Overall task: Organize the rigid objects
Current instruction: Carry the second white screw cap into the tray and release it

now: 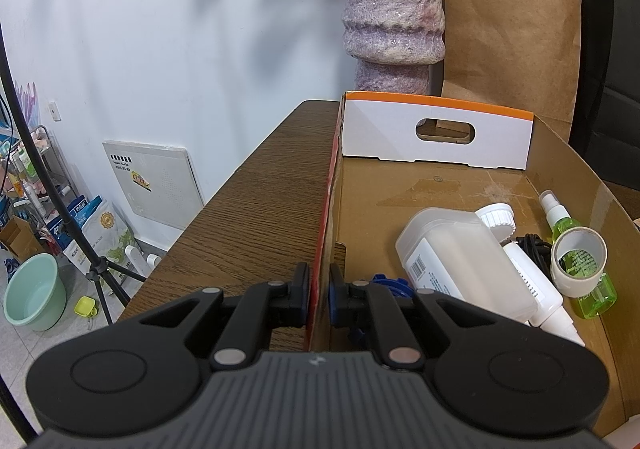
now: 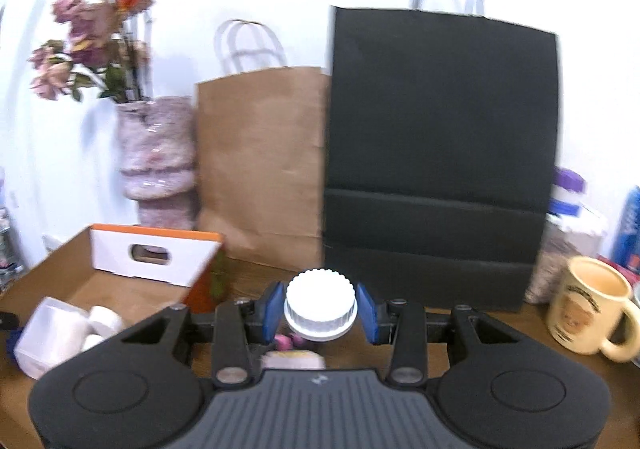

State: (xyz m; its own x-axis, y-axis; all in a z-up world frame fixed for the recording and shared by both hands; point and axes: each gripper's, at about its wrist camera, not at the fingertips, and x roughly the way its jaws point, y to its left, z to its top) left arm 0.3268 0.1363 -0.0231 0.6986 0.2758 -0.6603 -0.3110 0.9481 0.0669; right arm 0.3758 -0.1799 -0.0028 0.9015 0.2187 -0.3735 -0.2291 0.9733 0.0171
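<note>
Left wrist view: my left gripper (image 1: 319, 291), low centre, is clenched on the side wall of the cardboard box (image 1: 440, 185), one finger either side of it. At right in the box lie a translucent container (image 1: 460, 253), a tape roll (image 1: 578, 261) and a green spray bottle (image 1: 592, 285). Right wrist view, blurred: my right gripper (image 2: 320, 309) grasps a white ribbed-cap bottle (image 2: 320, 299) at centre frame, with the box at lower left and a cream mug (image 2: 588, 309) at right.

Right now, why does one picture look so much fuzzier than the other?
Right wrist view: motion-smeared, washed-out wall, tall black paper bag with soft edges. Left wrist view: sharp wood grain on the brown wooden table, plant shadows on the wall; both bend at the rim.
</note>
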